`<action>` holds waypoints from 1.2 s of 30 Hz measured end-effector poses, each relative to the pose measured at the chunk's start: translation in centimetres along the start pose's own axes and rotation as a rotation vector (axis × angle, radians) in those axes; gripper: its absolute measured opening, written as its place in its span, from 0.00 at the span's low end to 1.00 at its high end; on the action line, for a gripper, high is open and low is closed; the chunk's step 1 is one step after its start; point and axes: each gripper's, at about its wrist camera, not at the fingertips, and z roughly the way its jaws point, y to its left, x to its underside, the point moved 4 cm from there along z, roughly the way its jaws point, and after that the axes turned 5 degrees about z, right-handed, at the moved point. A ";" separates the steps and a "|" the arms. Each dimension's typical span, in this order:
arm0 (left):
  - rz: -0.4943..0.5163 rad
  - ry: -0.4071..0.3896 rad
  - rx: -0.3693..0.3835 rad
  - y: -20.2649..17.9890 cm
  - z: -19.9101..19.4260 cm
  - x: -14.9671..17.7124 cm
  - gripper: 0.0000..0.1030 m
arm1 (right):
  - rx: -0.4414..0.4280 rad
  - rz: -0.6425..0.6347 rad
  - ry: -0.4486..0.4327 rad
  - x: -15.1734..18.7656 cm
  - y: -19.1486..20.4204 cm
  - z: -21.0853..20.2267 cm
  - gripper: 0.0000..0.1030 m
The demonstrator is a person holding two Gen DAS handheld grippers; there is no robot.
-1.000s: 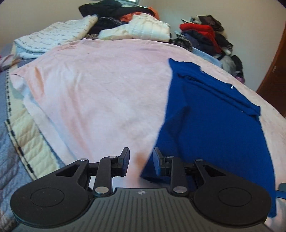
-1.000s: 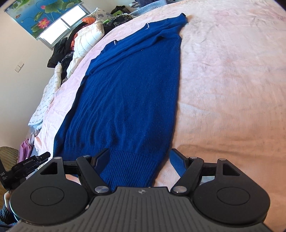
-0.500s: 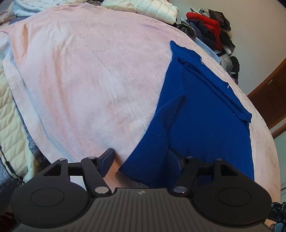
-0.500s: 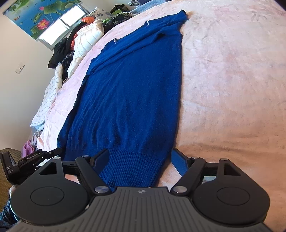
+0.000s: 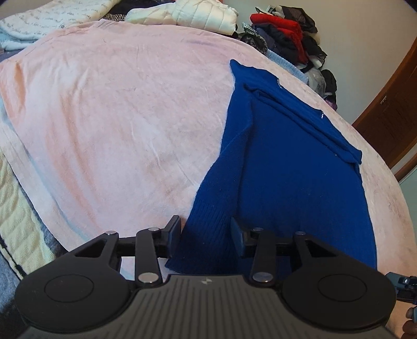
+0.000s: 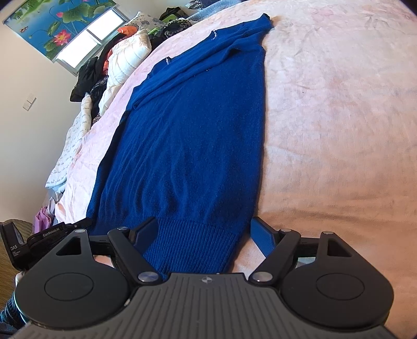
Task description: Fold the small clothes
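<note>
A blue knit sweater (image 5: 286,169) lies flat and lengthwise on the pink blanket (image 5: 117,117), its ribbed hem nearest me. My left gripper (image 5: 206,232) straddles the hem's left corner, which bunches up between the jaws. The jaws are closing, and a thin gap still shows at the left pad. In the right wrist view the sweater (image 6: 187,135) stretches away from my right gripper (image 6: 203,232). That gripper stands wide open around the hem's right part, with its fingers clear of the cloth on both sides. The left gripper's body (image 6: 47,237) shows at the left edge.
Piled clothes (image 5: 286,34) and a white puffy jacket (image 5: 187,13) crowd the bed's far end. A wooden door (image 5: 391,117) stands at the right. A pale quilt (image 5: 15,221) hangs at the bed's left edge. A window (image 6: 86,34) sits on the far wall.
My left gripper slid onto the sweater's hem corner. Its jaws spread wide around the cloth, then narrowed on it. The right gripper stayed put, open over the hem.
</note>
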 end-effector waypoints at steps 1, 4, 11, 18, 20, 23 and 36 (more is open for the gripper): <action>-0.038 0.007 0.034 0.3 0.0 -0.1 0.39 | -0.006 0.007 0.000 0.0 -0.1 0.0 0.79; -0.152 0.034 0.119 1.5 0.3 -0.3 0.39 | -0.058 0.079 0.004 -0.2 -0.9 -0.2 0.80; -0.142 0.049 0.142 1.8 0.6 -0.6 0.16 | -0.141 0.224 0.018 -0.5 -2.7 -0.6 0.80; -0.099 0.003 0.094 1.9 -0.9 -1.0 0.06 | -0.107 0.177 0.028 -0.1 -2.4 -1.1 0.79; -0.038 -0.024 0.098 1.0 -1.7 -0.9 0.05 | -0.095 0.159 0.036 0.1 -2.2 -1.1 0.79; -0.012 -0.025 0.091 0.6 -1.7 -0.6 0.04 | -0.111 0.158 0.062 0.2 -2.0 -0.7 0.80; -0.005 -0.002 0.041 2.3 -1.6 0.1 0.04 | -0.155 0.206 0.171 1.7 -1.7 0.7 0.44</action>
